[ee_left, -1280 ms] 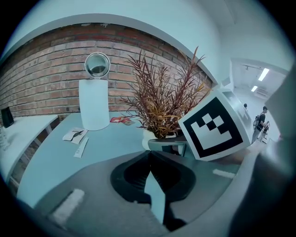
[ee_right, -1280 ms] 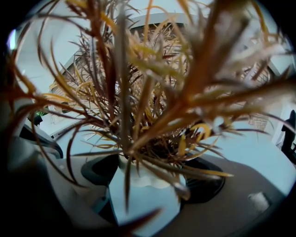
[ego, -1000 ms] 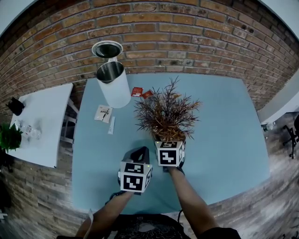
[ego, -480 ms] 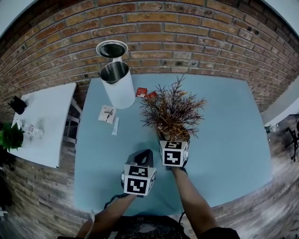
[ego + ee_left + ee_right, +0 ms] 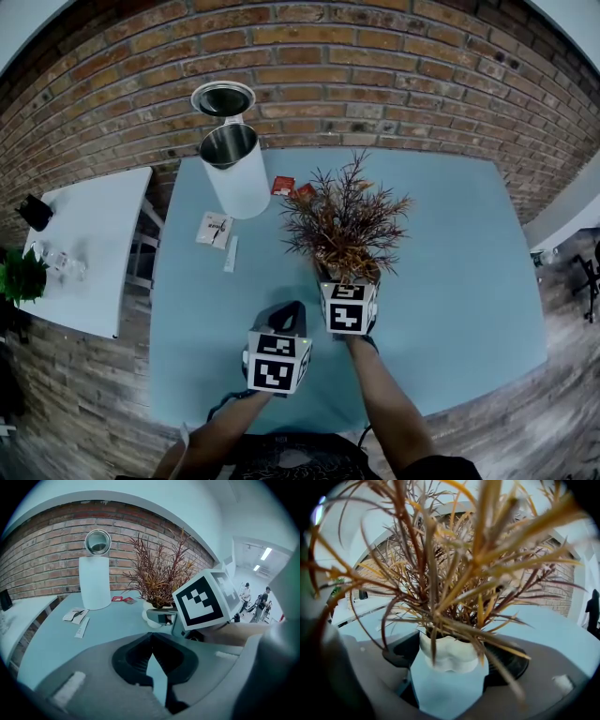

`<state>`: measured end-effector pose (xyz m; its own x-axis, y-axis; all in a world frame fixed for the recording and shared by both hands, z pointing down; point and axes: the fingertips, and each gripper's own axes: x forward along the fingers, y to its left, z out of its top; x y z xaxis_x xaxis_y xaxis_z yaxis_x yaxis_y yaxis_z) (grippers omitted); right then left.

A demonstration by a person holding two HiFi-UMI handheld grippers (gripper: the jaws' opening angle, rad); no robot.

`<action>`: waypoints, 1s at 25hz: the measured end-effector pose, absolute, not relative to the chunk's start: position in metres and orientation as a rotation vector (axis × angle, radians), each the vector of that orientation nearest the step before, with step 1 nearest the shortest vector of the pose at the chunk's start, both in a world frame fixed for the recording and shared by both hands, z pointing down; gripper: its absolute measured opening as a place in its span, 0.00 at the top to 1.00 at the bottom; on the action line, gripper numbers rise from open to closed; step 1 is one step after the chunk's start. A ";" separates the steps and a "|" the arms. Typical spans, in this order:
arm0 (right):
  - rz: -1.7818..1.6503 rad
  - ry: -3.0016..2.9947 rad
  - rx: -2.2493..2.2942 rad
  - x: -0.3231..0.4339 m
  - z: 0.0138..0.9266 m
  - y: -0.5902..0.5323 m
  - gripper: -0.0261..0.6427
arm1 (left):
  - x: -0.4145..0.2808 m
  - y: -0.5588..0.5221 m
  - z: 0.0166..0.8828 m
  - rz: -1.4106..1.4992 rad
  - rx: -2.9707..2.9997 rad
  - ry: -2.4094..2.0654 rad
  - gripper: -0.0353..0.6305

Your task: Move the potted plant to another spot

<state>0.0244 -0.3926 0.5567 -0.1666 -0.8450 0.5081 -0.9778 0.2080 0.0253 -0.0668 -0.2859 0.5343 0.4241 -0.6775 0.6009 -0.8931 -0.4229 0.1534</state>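
1. The person is standing at the near edge of a light blue rectangular table, holding a gripper in each hand, with a red brick wall running along the far edge.
2. The potted plant with spiky reddish-brown leaves in a small white rounded pot is sitting about mid-table, slightly nearer the near edge than the far one.
3. The right gripper is grasping that pot: in its own view the white pot is filling the space between the two dark jaws, which are pressing on either side, while the leaves are fanning up over the camera.
4. From the left gripper view the pot's base is looking as if it is resting on the tabletop.
5. The left gripper is hovering just left of the pot, closer to the near edge, its jaws clenched together with nothing between them.
6. A white cylindrical kettle with a steel interior and an open round lid is standing at the far left corner.
7. Two small red sachets are lying beside it near the far edge, and white paper packets are lying toward the left edge.
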 end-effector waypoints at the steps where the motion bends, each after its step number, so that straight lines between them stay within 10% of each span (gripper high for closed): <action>1: 0.441 -2.077 1.688 0.024 0.558 -0.392 0.32 | -0.067 -0.286 0.534 0.635 2.228 -1.332 0.95; 25: 0.437 -2.165 1.592 0.025 0.534 -0.334 0.61 | -0.055 -0.254 0.510 0.588 2.231 -1.388 0.95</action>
<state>0.0246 -0.3345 0.5339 -0.2590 -0.8244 0.5033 -0.9551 0.2963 -0.0062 -0.0552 -0.2544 0.5096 0.4044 -0.7168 0.5680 -0.9066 -0.3960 0.1457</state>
